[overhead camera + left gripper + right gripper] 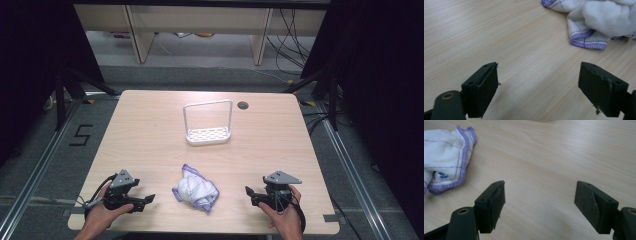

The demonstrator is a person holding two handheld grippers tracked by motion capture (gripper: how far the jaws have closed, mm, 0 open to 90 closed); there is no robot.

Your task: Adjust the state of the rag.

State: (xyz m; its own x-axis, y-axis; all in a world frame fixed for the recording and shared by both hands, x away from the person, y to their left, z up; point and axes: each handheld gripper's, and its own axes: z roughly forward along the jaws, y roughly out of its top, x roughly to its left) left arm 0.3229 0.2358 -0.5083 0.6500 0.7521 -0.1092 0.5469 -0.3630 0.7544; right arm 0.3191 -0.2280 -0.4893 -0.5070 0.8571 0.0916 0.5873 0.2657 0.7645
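A crumpled white cloth with a purple hem (pixel 195 190) lies near the table's front edge, between the two hands. My left gripper (pixel 144 202) rests low at the front left, open, its jaws pointing toward the cloth (pixel 599 22), which lies ahead and to the right of them. My right gripper (pixel 251 194) sits at the front right, open too, with the cloth (pixel 445 157) ahead and to its left. Bare wood lies between both pairs of jaws. A white wire rack (pixel 207 122) stands upright past the table's middle.
The light wooden table (pixel 150 135) has a dark round grommet (pixel 243 105) near its far edge. Black frame legs and cables stand on the floor beyond the table. A person's hands hold both grippers at the front edge.
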